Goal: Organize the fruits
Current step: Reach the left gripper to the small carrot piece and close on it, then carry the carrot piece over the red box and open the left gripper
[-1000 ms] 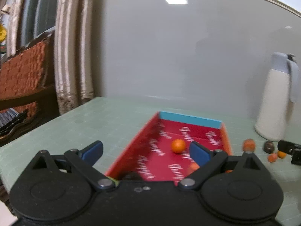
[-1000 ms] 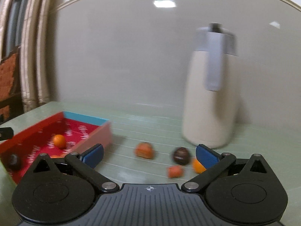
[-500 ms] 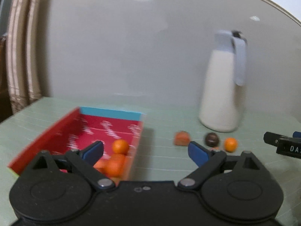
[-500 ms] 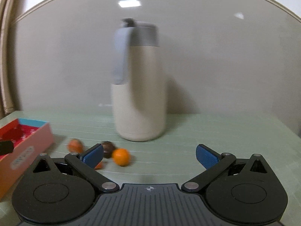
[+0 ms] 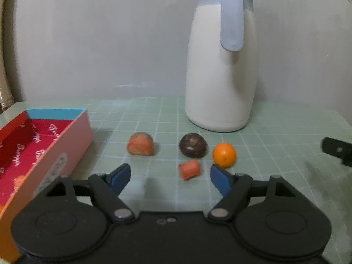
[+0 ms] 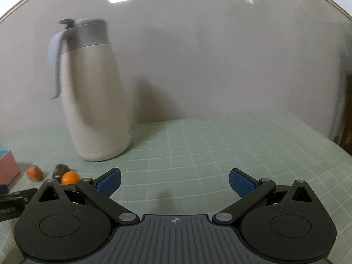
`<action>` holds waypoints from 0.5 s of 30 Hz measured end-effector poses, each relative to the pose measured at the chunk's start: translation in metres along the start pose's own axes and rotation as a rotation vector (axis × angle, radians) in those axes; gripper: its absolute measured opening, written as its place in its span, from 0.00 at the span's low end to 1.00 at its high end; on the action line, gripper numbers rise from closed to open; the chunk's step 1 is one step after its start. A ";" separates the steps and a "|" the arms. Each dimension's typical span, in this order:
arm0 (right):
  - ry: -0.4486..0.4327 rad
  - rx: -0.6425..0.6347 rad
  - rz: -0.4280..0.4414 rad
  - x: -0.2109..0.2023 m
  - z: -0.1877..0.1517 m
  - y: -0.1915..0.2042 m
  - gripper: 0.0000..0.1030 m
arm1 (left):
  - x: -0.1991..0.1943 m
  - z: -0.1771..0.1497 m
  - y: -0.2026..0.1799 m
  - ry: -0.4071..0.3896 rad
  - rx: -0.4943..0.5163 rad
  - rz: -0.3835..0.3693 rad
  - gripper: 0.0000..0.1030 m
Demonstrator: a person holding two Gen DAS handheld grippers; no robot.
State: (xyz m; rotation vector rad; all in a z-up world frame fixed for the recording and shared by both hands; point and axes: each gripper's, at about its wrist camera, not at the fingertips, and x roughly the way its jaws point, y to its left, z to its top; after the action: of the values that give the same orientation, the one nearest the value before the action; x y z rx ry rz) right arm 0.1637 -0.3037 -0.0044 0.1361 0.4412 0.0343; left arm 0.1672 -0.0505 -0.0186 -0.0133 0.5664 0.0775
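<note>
Several small fruits lie loose on the green grid mat: a peach-coloured one (image 5: pixel 140 146), a dark brown one (image 5: pixel 193 145), a round orange (image 5: pixel 224 154) and a small orange-red piece (image 5: pixel 189 169). My left gripper (image 5: pixel 170 176) hovers just short of them, its jaws closing, with the small orange-red piece just ahead of the gap and untouched. The red box (image 5: pixel 41 145) with a blue end wall sits at the left and holds orange fruit. My right gripper (image 6: pixel 175 181) stands open over bare mat, the fruits (image 6: pixel 70 177) to its left.
A tall cream thermos jug (image 5: pixel 221 66) with a grey lid and handle stands behind the fruits near the wall. The right gripper's black tip (image 5: pixel 337 150) shows at the right edge of the left wrist view. Open mat lies right of the jug (image 6: pixel 220 145).
Both views have swung right: the box slid to the left edge, the jug and loose fruits came to the centre of the left view. The left jaws have narrowed.
</note>
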 end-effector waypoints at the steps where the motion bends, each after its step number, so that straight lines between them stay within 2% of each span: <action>1: 0.001 0.009 -0.002 0.001 0.001 -0.005 1.00 | 0.004 0.001 -0.004 0.007 -0.001 0.001 0.65; 3: 0.005 0.031 -0.007 0.005 0.003 -0.013 1.00 | 0.012 0.003 -0.011 0.024 0.002 0.003 0.61; 5: 0.007 0.044 -0.011 0.009 0.006 -0.019 1.00 | 0.021 0.002 -0.016 0.049 0.004 0.009 0.52; 9: 0.025 0.056 -0.019 0.017 0.005 -0.030 1.00 | 0.034 0.002 -0.027 0.076 0.008 0.030 0.46; 12: 0.031 0.056 -0.028 0.019 0.005 -0.037 1.00 | 0.038 0.005 -0.032 0.075 0.024 0.023 0.27; 13: 0.032 0.059 -0.030 0.019 0.004 -0.038 1.00 | 0.037 0.006 -0.033 0.075 0.030 0.014 0.13; 15: 0.034 0.061 -0.030 0.019 0.004 -0.041 1.00 | 0.034 0.004 -0.037 0.066 0.051 0.016 0.12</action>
State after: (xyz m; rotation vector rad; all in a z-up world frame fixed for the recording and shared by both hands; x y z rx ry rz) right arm 0.1830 -0.3436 -0.0142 0.1887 0.4784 -0.0059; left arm 0.2011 -0.0852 -0.0335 0.0387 0.6340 0.0787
